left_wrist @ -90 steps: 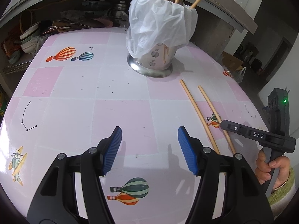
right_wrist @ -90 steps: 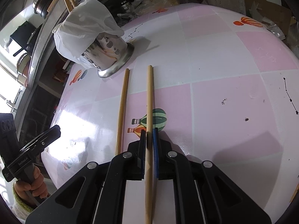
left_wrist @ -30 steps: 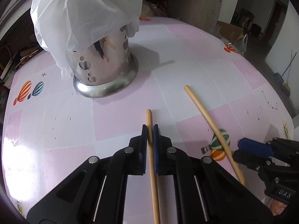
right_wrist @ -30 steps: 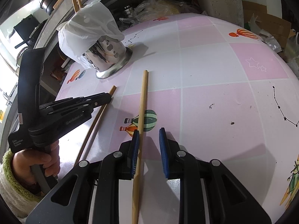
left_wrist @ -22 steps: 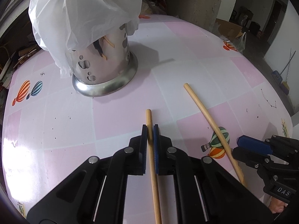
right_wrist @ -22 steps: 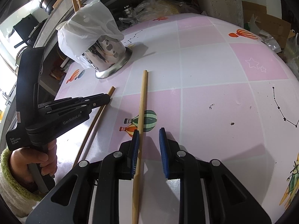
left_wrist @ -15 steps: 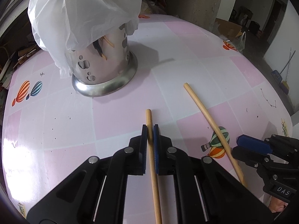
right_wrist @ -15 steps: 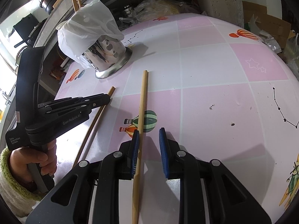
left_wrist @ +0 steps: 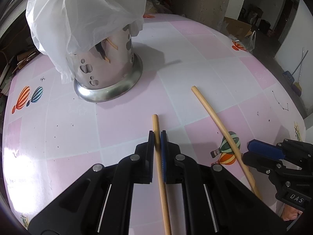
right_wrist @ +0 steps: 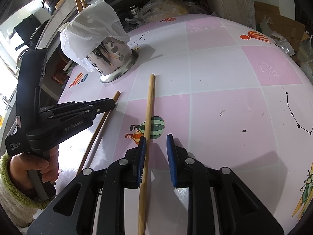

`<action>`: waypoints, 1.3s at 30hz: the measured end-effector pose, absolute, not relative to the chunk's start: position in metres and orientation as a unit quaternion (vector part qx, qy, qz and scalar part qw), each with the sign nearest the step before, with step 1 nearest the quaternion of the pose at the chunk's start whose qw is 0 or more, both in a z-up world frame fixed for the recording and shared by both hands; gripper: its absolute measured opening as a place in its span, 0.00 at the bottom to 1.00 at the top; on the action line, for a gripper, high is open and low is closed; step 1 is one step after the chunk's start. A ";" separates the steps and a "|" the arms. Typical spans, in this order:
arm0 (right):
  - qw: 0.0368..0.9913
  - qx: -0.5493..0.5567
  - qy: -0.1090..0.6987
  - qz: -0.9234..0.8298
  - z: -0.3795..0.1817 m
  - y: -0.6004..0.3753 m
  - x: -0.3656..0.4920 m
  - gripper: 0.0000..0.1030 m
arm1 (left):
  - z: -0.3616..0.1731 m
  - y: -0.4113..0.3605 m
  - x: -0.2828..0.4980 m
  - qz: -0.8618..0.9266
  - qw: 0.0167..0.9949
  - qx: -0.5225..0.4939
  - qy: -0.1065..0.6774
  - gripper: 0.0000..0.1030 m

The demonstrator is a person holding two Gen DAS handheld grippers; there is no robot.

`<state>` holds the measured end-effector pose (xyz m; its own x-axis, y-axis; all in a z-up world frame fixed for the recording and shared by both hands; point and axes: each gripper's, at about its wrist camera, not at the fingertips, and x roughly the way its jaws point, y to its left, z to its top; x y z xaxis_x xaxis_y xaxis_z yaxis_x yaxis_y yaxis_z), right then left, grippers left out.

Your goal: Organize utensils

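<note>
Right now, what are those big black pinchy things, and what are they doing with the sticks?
They are two hand-held grabbers, one in each of a person's hands, and each carries a camera looking along its own fingers. So one picture is from the left gripper and the other from the right gripper.

On the pink checked table stands a shiny metal utensil holder with a white plastic bag over its top. Two wooden chopsticks lie on the table.

The left fingers are pinched shut on the left chopstick. The right fingers are apart, with the right chopstick between them, lying against one finger but not squeezed.
</note>
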<state>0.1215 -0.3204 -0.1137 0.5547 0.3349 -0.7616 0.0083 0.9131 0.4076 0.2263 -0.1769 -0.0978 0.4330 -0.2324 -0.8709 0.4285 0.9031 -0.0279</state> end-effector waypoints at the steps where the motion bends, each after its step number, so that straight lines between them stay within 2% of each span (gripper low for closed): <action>1: 0.862 0.185 0.462 0.095 -0.114 -0.320 0.121 0.21 | -0.098 -0.177 0.226 -0.196 0.841 0.100 0.495 0.06; 23: 0.862 0.187 0.462 0.095 -0.114 -0.321 0.122 0.21 | -0.099 -0.178 0.226 -0.196 0.840 0.103 0.494 0.06; 34: 0.862 0.186 0.462 0.095 -0.114 -0.320 0.122 0.21 | -0.093 -0.166 0.229 -0.213 0.844 0.073 0.488 0.06; 36: 0.862 0.187 0.462 0.095 -0.114 -0.321 0.122 0.21 | -0.090 -0.166 0.228 -0.215 0.845 0.075 0.485 0.08; 39: 0.862 0.186 0.462 0.095 -0.114 -0.321 0.122 0.21 | -0.088 -0.166 0.227 -0.215 0.846 0.079 0.481 0.17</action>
<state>0.1217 -0.3206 -0.1138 0.5546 0.3355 -0.7614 0.0092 0.9126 0.4088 0.2270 -0.1657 -0.0879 0.4454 -0.2882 -0.8477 0.4403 0.8949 -0.0729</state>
